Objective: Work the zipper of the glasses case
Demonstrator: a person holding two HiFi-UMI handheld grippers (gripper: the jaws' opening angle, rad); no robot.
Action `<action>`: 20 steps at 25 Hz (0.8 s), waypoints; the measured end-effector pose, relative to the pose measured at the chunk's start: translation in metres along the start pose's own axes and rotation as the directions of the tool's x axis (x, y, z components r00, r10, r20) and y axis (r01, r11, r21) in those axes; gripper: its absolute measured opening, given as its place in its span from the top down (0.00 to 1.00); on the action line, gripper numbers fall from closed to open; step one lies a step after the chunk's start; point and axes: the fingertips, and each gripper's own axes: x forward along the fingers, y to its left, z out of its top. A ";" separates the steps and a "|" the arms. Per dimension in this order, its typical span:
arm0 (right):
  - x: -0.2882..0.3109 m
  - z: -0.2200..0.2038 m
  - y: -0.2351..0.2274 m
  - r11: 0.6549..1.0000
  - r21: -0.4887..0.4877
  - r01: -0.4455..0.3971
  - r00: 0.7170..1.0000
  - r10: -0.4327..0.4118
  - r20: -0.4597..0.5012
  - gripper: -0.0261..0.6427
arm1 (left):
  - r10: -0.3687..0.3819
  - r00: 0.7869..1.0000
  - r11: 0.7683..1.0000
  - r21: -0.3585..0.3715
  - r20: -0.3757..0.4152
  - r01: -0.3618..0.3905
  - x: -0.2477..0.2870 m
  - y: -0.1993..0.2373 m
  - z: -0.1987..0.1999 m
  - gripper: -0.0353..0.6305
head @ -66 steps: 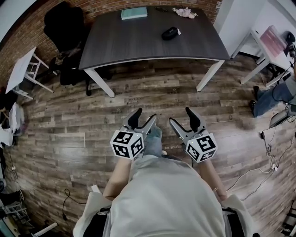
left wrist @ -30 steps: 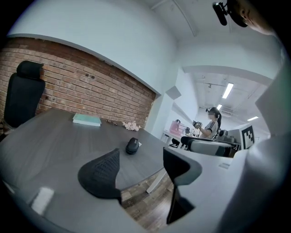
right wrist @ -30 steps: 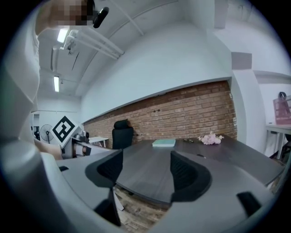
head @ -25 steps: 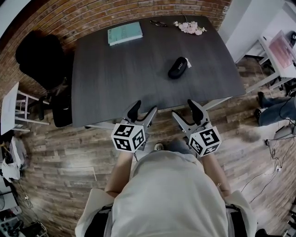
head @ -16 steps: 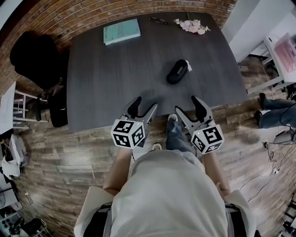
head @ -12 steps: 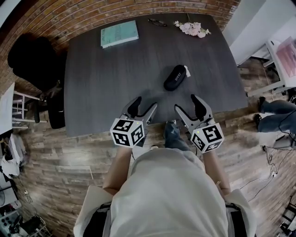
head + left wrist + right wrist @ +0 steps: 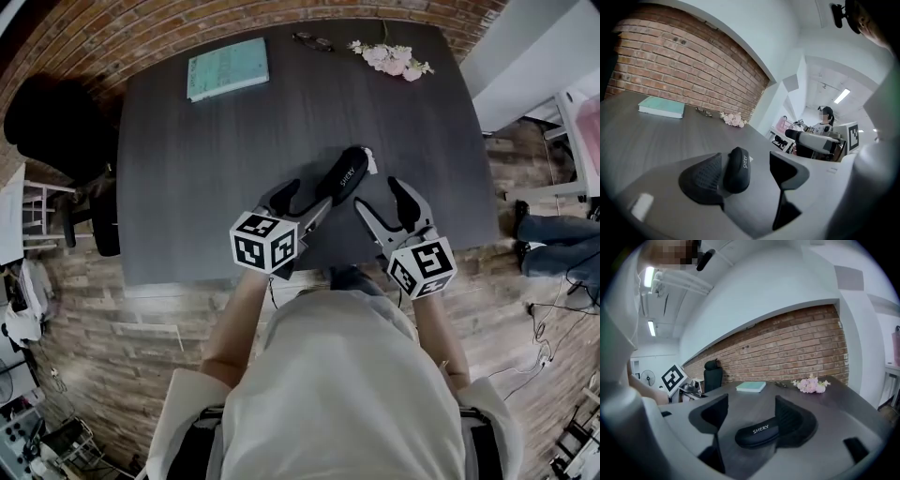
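"Case (image 7: 342,175) held yet?"

"No. The left gripper (image 7: 745,158) has its jaws wide and they have just been opening. The right gripper (image 7: 752,402) stands open too. The case shows between both pairs, but no pad presses it. It lies at the head view's middle on the table (image 7: 187,169), slanting toward upper right, just past the left tips."

"How is the step done well?"

"Probably by clamping the body across its narrow width with one gripper, then seeking the pull with the other. No view shows the pull clearly. A white tag (image 7: 368,159) sits at the far end."

"And the handling?"

"The shell is black, matte, domed and oval. It would likely slide on the smooth dark top unless pinned, though the ribbed pads should bite. Book (image 7: 228,67), glasses (image 7: 312,40) and pink flowers (image 7: 392,58) lie along the upper edge, well apart."
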 end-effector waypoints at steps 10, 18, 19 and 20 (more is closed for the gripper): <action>0.019 -0.015 -0.043 0.999 0.040 -0.027 0.998 0.029 -0.052 0.52 | -0.034 0.986 0.998 -0.059 -0.162 0.025 0.080 0.018 -0.020 0.44; 0.033 -0.026 -0.061 0.997 0.060 -0.048 0.995 0.053 -0.079 0.53 | -0.044 0.961 0.996 -0.091 -0.272 0.020 0.119 0.036 -0.045 0.42; 0.034 -0.027 -0.063 0.997 0.062 -0.048 0.995 0.053 -0.082 0.53 | -0.053 0.958 0.995 -0.095 -0.283 0.027 0.122 0.035 -0.048 0.42; 0.034 -0.028 -0.064 0.997 0.063 -0.049 0.995 0.054 -0.084 0.53 | -0.063 0.954 0.995 -0.098 -0.292 0.036 0.124 0.032 -0.050 0.42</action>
